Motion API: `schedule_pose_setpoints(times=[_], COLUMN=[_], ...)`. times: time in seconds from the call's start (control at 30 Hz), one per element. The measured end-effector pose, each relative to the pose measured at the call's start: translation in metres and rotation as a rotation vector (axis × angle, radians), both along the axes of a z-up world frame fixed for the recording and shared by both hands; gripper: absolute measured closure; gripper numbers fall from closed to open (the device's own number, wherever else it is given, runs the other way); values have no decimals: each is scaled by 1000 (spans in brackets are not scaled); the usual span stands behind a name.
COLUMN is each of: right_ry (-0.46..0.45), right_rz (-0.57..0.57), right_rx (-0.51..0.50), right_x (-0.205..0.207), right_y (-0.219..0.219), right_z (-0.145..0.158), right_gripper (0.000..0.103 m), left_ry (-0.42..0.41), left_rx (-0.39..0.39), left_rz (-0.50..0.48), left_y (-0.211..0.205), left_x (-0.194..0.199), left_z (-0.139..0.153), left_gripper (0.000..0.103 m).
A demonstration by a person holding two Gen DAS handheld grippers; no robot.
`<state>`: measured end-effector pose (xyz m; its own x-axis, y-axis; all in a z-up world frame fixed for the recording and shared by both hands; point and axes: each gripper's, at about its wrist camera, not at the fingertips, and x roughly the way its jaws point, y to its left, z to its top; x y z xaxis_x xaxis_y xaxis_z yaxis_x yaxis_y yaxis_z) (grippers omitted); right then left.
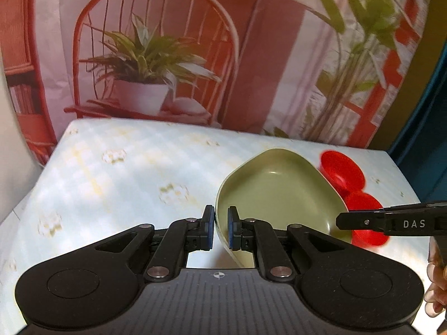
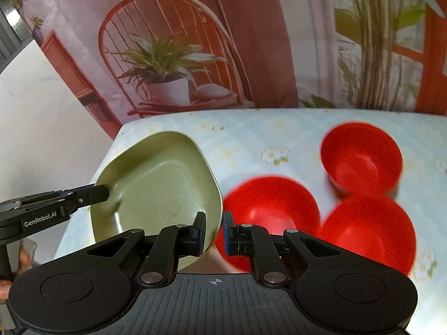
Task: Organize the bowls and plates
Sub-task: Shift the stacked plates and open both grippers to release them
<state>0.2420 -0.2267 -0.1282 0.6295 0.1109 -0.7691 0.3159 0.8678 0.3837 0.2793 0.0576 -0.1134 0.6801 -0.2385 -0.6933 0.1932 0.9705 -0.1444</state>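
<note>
A pale green plate with rounded corners hangs tilted above the table, held by both grippers on opposite rims. My left gripper is shut on the plate's near left rim; the right wrist view shows its tips at the plate's left edge. My right gripper is shut on the plate's right rim, and it enters the left wrist view from the right. Three red bowls sit close together on the table to the plate's right, partly hidden by it in the left wrist view.
The table wears a pale blue checked cloth with small flower prints. Behind its far edge hangs a printed backdrop of a red chair and plants. A person's hand shows at the right edge.
</note>
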Motion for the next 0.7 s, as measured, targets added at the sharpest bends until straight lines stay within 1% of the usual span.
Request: schedule_pose_setpoints(times=[0.3, 0.53, 0.7], right_ry=[0, 6, 1], right_rz=[-25, -43, -53], right_rx=[21, 31, 28], right_x=[-64, -103, -119], right_y=[3, 8, 15], right_z=[-10, -23, -30], right_gripper=[91, 91, 91], left_ry=[41, 67, 86], left_rx=[-9, 2, 16], left_rz=[-40, -66, -70], left_y=[-14, -24, -28], left_x=[-41, -59, -65], left_z=[-12, -26, -37], left_gripper=[92, 92, 92])
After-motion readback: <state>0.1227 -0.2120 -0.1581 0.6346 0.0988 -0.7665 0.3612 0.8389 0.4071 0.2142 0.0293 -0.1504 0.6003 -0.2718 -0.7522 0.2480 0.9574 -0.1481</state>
